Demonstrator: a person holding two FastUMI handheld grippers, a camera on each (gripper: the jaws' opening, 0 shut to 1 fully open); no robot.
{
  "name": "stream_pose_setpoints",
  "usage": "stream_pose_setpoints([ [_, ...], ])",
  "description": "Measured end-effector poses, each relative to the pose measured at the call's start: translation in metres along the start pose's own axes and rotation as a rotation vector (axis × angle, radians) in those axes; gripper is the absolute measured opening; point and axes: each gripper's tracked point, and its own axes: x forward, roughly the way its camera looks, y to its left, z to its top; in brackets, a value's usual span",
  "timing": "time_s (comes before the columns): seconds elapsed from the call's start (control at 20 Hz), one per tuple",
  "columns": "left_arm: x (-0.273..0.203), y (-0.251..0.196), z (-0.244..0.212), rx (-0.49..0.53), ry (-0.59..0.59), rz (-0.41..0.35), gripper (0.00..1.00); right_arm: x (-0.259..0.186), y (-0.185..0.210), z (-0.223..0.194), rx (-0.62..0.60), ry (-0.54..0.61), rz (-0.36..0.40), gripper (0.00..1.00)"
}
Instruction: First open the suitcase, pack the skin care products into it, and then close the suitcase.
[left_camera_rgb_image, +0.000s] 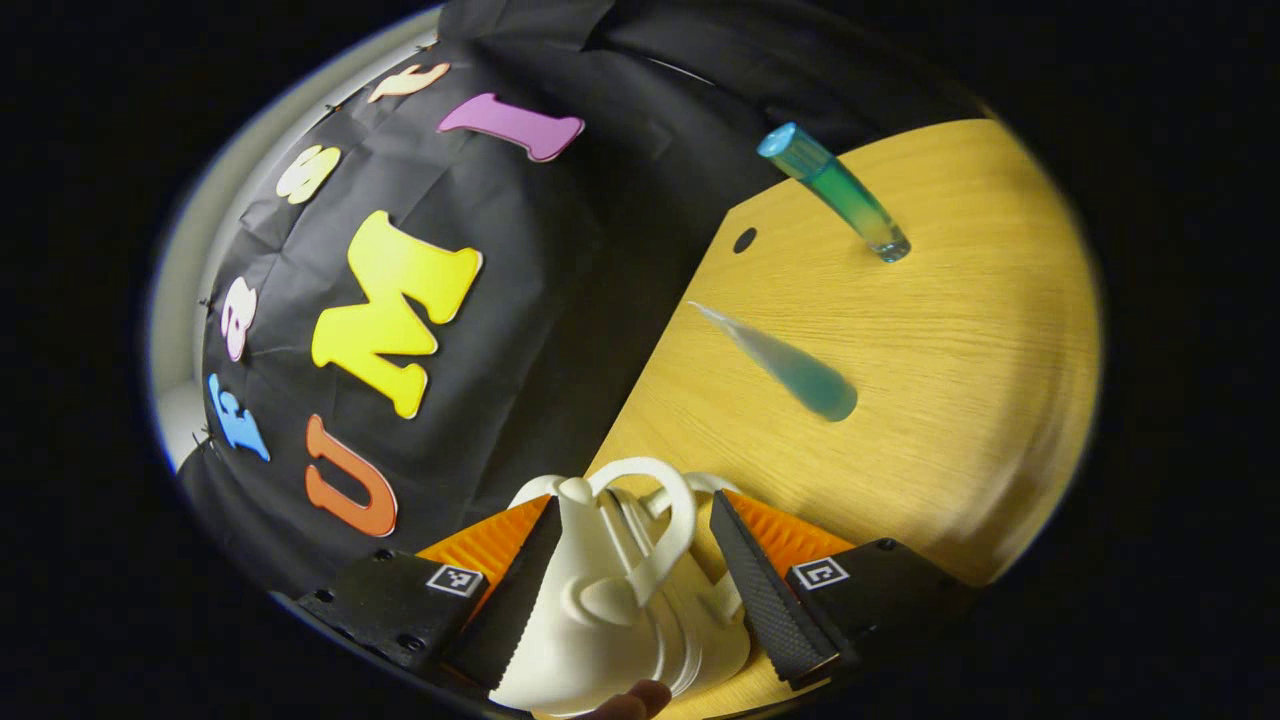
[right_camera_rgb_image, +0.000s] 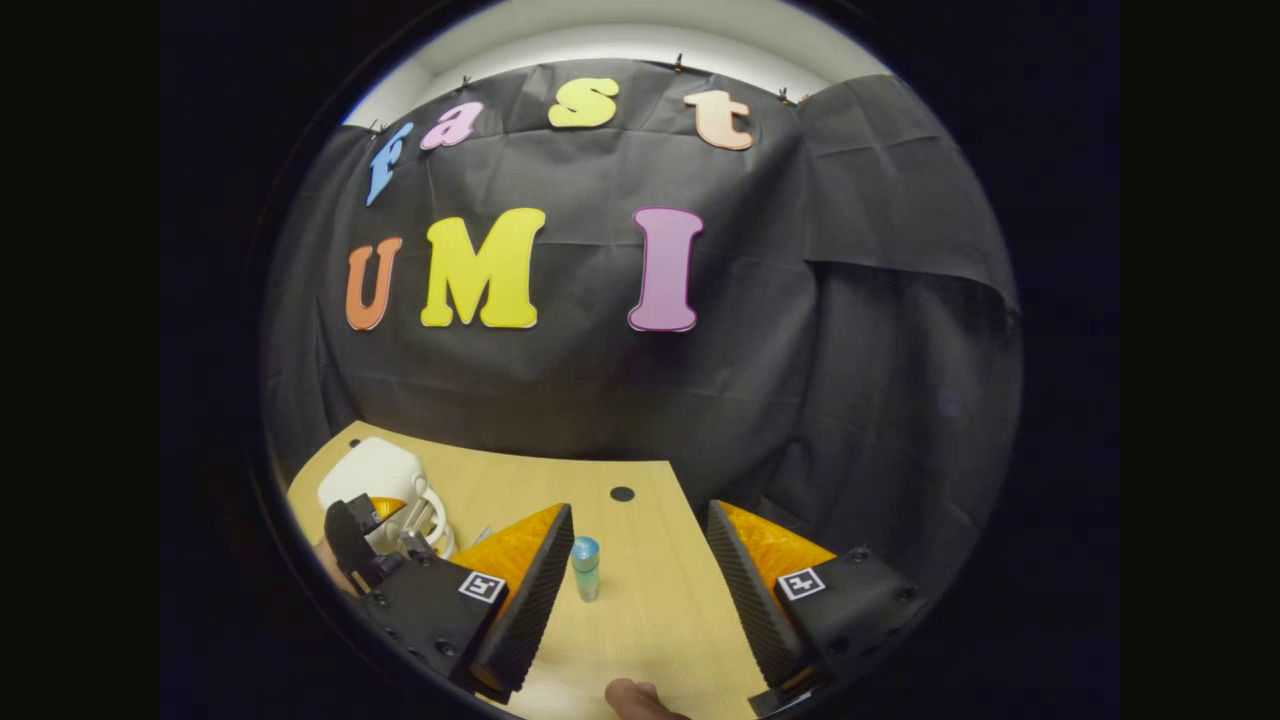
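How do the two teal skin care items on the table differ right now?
The capped bottle stands upright on the table; the soft tube lies flat. The capped bottle is a straight cylinder with a teal cap; the soft tube tapers from a rounded end to a thin flat edge. The capped bottle looks clear and sharp-edged; the soft tube looks frosted. Both hold teal contents and sit apart on the table, untouched by either gripper.

Dim booth; wooden table (left_camera_rgb_image: 930, 330) warmly lit; strong fisheye bending at edges; left gripper view tilted, slightly motion-blurred.
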Motion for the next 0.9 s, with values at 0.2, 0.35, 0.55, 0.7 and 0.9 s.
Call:
stream_pose_setpoints([
  [0.2,0.011,0.002,-0.02,0.119,0.093,0.029,0.94,-0.002,-0.014,-0.012,0.021,0.024,-0.014,0.8],
  [0.35,0.024,-0.004,-0.03,0.193,0.151,0.01,0.8,-0.001,-0.02,-0.024,0.032,0.045,-0.02,0.8],
  [0.55,0.028,-0.005,-0.035,0.263,0.187,-0.005,0.48,0.0,-0.023,-0.027,0.024,0.051,-0.022,0.8],
  [0.7,0.027,-0.006,-0.034,0.271,0.195,-0.023,0.23,-0.002,-0.02,-0.023,0.011,0.037,-0.018,0.8],
  [0.9,0.022,0.005,-0.026,0.271,0.183,-0.016,0.1,-0.004,-0.011,-0.011,-0.005,0.004,-0.011,0.8],
])
